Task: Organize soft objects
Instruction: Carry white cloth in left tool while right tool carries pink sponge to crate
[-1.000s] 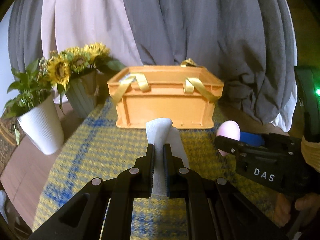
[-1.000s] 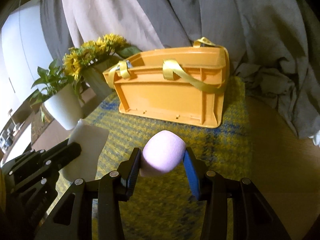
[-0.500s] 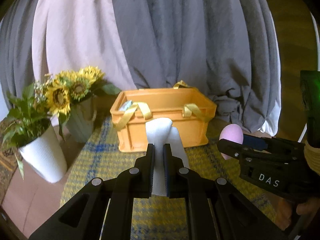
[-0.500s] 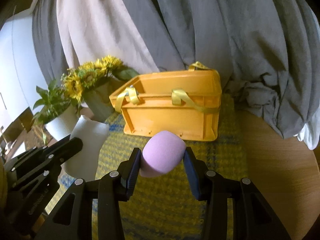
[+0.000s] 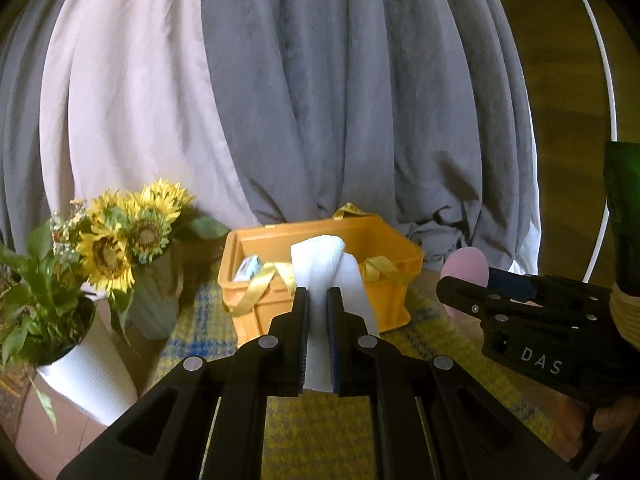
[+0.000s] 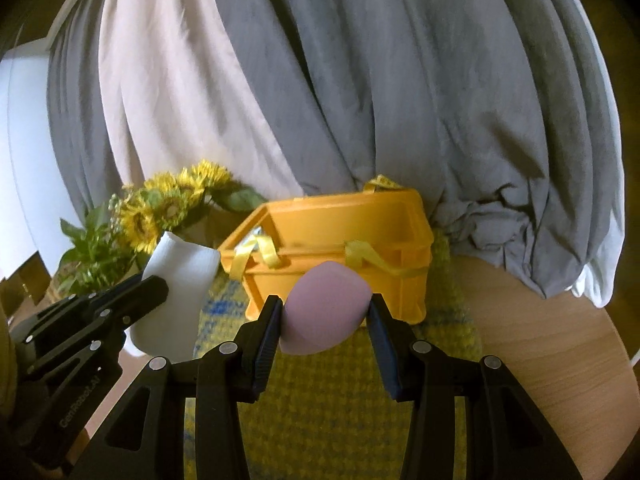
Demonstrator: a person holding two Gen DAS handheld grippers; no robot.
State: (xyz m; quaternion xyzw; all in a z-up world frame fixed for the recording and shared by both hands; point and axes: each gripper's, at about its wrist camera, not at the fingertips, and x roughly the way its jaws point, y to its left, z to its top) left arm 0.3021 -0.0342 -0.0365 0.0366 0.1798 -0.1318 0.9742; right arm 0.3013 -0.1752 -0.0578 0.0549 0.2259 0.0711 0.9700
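Note:
My left gripper (image 5: 318,300) is shut on a white folded cloth (image 5: 324,264) and holds it in the air in front of the orange crate (image 5: 384,304). The cloth also shows in the right wrist view (image 6: 180,288). My right gripper (image 6: 324,312) is shut on a pink egg-shaped sponge (image 6: 324,312), also raised before the crate (image 6: 332,220); the sponge appears in the left wrist view (image 5: 468,268). The crate has yellow strap handles (image 5: 256,288) and a small light object (image 5: 248,268) inside at its left end.
A sunflower vase (image 5: 132,236) and a white potted plant (image 5: 80,368) stand left of the crate. A yellow-blue woven mat (image 6: 352,400) covers the round wooden table (image 6: 552,352). Grey and white draped fabric (image 5: 320,100) hangs behind the crate.
Both grippers have risen with their objects still held; the crate now sits lower in both views and its open top and inside are visible.

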